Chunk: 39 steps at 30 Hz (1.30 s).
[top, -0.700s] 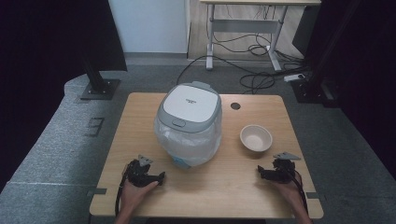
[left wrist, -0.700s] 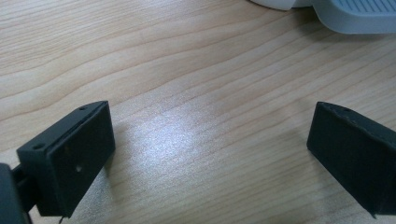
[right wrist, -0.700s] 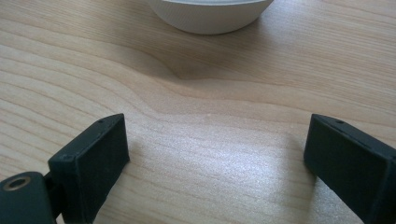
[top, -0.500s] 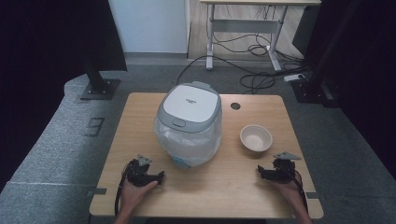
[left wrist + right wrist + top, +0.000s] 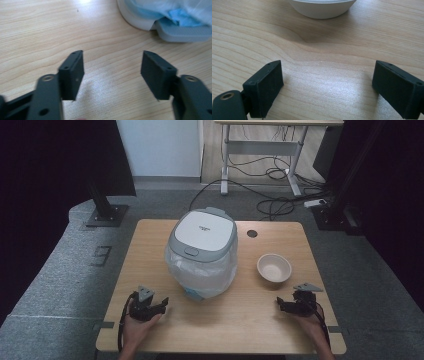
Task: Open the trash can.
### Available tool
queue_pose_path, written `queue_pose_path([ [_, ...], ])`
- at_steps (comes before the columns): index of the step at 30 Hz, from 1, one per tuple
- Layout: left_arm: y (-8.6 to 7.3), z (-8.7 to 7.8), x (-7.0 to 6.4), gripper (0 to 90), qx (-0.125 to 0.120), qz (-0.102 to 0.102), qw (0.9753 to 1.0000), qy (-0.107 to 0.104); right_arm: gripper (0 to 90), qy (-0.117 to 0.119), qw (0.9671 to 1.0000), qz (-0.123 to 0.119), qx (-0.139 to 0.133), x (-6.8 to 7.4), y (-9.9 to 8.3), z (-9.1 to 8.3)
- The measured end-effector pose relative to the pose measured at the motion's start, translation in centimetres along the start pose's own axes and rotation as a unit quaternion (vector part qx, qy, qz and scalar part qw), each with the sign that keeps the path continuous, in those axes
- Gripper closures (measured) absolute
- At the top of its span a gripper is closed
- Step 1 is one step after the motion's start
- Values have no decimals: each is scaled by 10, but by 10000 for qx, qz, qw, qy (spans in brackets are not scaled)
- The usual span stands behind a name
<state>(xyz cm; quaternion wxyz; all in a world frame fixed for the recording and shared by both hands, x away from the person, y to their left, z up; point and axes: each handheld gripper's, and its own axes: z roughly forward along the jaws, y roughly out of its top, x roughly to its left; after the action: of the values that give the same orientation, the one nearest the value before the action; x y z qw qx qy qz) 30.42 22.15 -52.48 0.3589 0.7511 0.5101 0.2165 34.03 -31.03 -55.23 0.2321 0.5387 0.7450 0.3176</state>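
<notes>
A white and grey rice cooker (image 5: 202, 251) with its lid down stands in the middle of the wooden table (image 5: 150, 240), its body wrapped in clear plastic. A small empty white bowl (image 5: 274, 267) sits to its right. My left gripper (image 5: 162, 304) rests near the front left edge, open, jaws pointing right toward the cooker's base (image 5: 175, 32). My right gripper (image 5: 280, 304) rests near the front right edge, open, with nothing between its fingers (image 5: 265, 87); the bowl (image 5: 322, 7) lies just ahead of it.
A round cable hole (image 5: 252, 233) is in the table's back right area. Behind the table stand a desk frame (image 5: 260, 150) with loose cables (image 5: 275, 195) on the floor and black stand bases (image 5: 102, 212) at both sides.
</notes>
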Motion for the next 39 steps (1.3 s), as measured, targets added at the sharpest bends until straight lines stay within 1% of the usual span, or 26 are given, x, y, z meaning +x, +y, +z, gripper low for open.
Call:
queue_pose_path([
  [1,0,-2,1,434,-28,-6,10000,-25,91,-3,10000,1,-1,0,0,0],
  [2,1,-4,1,457,-82,-34,9999,-46,92,-5,10000,4,-3,0,0,0],
  [3,2,-8,1,486,-191,-29,9998,-94,93,-6,10000,7,-3,0,0,0],
  [4,2,-8,1,510,-191,-29,9998,-94,93,-6,10000,7,-3,0,0,0],
  [5,3,-10,1,543,-257,-9,9996,-143,94,-5,10000,9,-6,0,0,0],
  [7,4,-12,1,592,-305,-17,9994,-176,94,-6,10000,9,-6,0,0,0],
  [8,4,-12,1,592,-330,-7,9992,-216,94,-6,10000,10,-6,0,0,0],
  [10,5,-13,0,641,-347,-18,9988,-357,95,-7,10000,11,-7,0,0,0],
  [11,6,-13,-2,682,-384,-17,9981,-490,96,-10,10000,16,-8,0,0,0],
  [12,6,-13,-2,706,-384,-17,9981,-490,96,-10,10000,16,-8,0,0,0],
  [13,7,-14,-3,706,-396,-12,9976,-566,97,-12,10000,20,-10,0,0,0],
  [16,9,-15,-9,774,-462,72,9960,-760,100,-20,10000,30,-11,0,0,0],
  [17,11,-16,-11,804,-500,106,9951,-850,101,-23,10000,33,-13,0,0,0],
  [18,11,-16,-11,819,-500,106,9951,-850,101,-23,10000,33,-13,0,0,0],
  [19,12,-17,-15,836,-543,131,9938,-964,102,-29,10000,37,-15,0,0,0],
  [20,12,-17,-15,849,-543,131,9938,-964,102,-29,10000,37,-15,0,0,0],
  [21,14,-17,-17,849,-568,150,9929,-1038,103,-30,10000,38,-15,0,0,0],
  [23,15,-17,-20,893,-581,163,9917,-1137,104,-36,10000,43,-18,0,0,0],
  [24,15,-17,-20,900,-581,163,9917,-1137,104,-36,10000,43,-18,0,0,0],
  [27,18,-14,-25,900,-583,180,9904,-1243,105,-42,10000,48,-16,0,1,0],
  [28,18,-14,-25,900,-583,180,9904,-1243,105,-42,10000,48,-16,0,1,0],
  [29,19,-12,-27,900,-545,172,9899,-1299,106,-45,10000,48,-17,0,1,1],
  [33,20,-7,-32,900,-465,190,9897,-1339,106,-49,10000,49,-18,0,1,1],
  [36,22,-6,-33,900,-472,221,9894,-1352,106,-49,10000,50,-18,0,1,1],
  [39,24,-4,-35,900,-525,232,9883,-1410,107,-52,10000,59,-17,0,1,1],
])
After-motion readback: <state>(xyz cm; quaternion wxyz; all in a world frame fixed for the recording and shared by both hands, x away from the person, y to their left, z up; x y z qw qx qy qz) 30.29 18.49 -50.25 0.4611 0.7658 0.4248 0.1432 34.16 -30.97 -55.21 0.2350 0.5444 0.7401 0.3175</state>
